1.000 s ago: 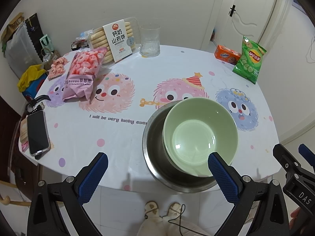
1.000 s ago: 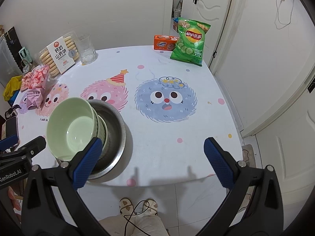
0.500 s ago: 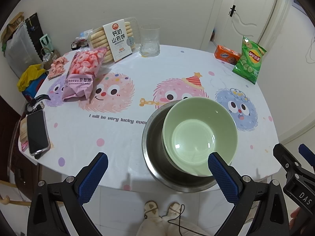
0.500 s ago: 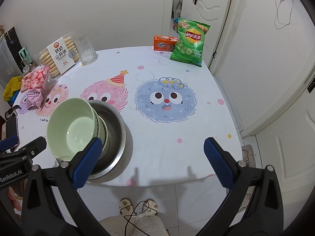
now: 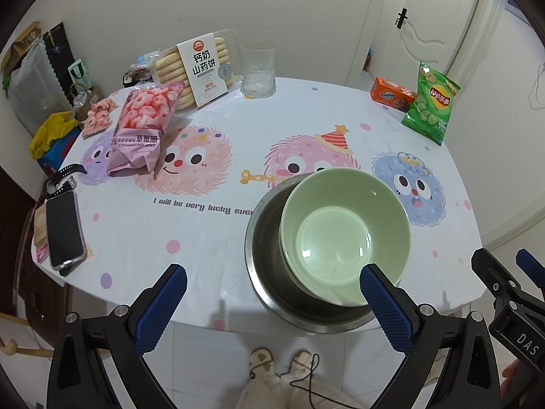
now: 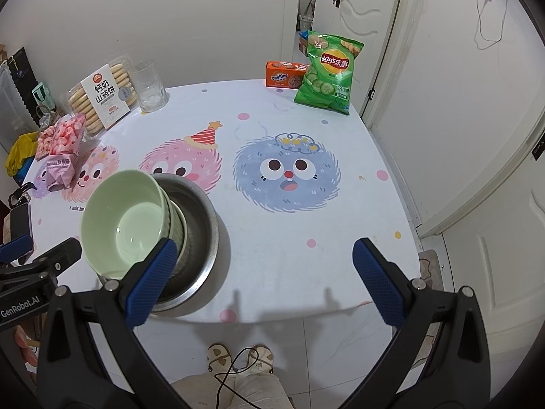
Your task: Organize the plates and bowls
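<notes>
Green bowl [image 5: 344, 235] nested in steel bowl [image 5: 269, 272], beyond both released jaws.

Home dining corner. Round desk [image 6: 306, 266] under a cartoon-monster cloth, loaded with snacks: chips bag [image 6: 328, 73], biscuit tray [image 5: 201, 68], strawberry ring pack [image 5: 144, 126], Ovaltine box [image 6: 284, 75]. Drinking glass [image 5: 258, 70], phone [image 5: 64, 230] at desk edge. White interior doors [image 6: 344, 17], tiled floor [image 6: 289, 337], slippered feet [image 6: 240, 356] below.
</notes>
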A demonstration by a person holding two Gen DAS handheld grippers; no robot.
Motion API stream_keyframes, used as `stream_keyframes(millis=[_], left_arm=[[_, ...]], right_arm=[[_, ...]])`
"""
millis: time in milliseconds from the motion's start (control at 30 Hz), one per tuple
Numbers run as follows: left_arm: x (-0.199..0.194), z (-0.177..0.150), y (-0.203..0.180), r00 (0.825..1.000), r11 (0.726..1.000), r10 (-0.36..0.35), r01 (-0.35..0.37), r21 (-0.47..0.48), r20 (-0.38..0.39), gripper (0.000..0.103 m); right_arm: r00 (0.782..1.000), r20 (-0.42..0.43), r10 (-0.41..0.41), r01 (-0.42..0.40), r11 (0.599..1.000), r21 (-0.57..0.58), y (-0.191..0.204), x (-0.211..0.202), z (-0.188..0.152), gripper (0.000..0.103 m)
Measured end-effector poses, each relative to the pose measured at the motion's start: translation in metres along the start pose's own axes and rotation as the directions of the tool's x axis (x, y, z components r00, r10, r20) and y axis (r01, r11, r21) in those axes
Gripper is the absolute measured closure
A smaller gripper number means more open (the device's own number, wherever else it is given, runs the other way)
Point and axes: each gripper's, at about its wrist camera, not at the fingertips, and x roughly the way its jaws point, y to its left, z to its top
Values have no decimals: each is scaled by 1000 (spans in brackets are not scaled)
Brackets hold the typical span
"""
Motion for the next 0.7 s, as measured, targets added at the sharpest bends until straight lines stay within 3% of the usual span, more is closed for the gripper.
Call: stream_keyframes(millis=[700], left_arm=[[1,1,-2,1000,1000,-3,3,1,-1,0]], right_arm=[[1000,0,-2,2,1000,0,0,0,1,0]])
